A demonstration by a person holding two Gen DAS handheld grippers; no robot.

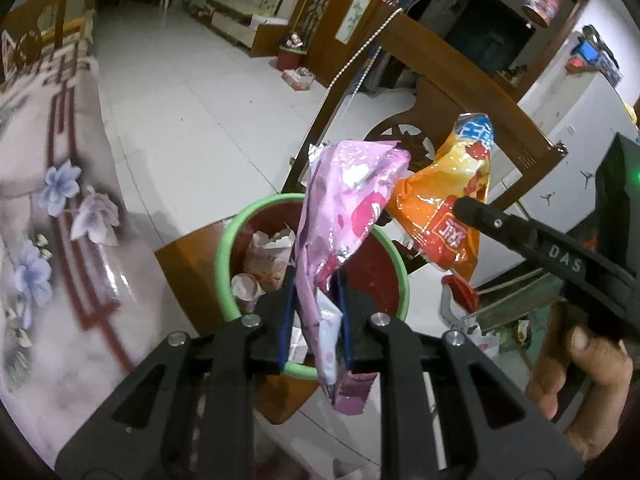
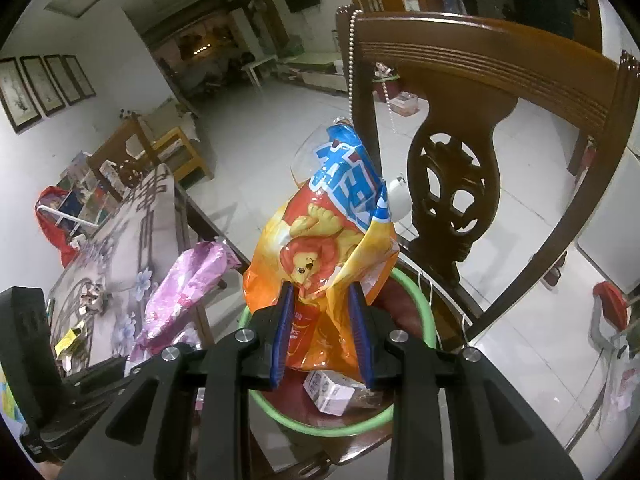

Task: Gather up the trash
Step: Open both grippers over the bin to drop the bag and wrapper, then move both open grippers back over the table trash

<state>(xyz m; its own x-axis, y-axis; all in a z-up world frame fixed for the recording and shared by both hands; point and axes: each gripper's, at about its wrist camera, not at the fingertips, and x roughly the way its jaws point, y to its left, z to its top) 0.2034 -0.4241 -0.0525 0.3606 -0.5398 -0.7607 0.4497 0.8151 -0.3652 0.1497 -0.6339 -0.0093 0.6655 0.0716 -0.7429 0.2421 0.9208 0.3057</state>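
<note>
The left gripper (image 1: 316, 312) has its jaws clamped on a pink snack wrapper (image 1: 348, 216) at frame centre. The right gripper (image 2: 322, 332) clamps an orange lion-print snack bag (image 2: 320, 240), both above the green-rimmed trash bin (image 1: 224, 256).

Both wrappers, pink (image 1: 352, 216) and orange (image 2: 320, 248), are glossy crinkled plastic film. The chair (image 2: 480, 64) is polished dark wood, the bin (image 1: 224, 256) smooth plastic, and the floor (image 1: 192, 104) shiny tile.

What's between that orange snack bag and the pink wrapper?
Nothing: in the left wrist view the orange snack bag and pink wrapper hang side by side, nearly touching.
</note>
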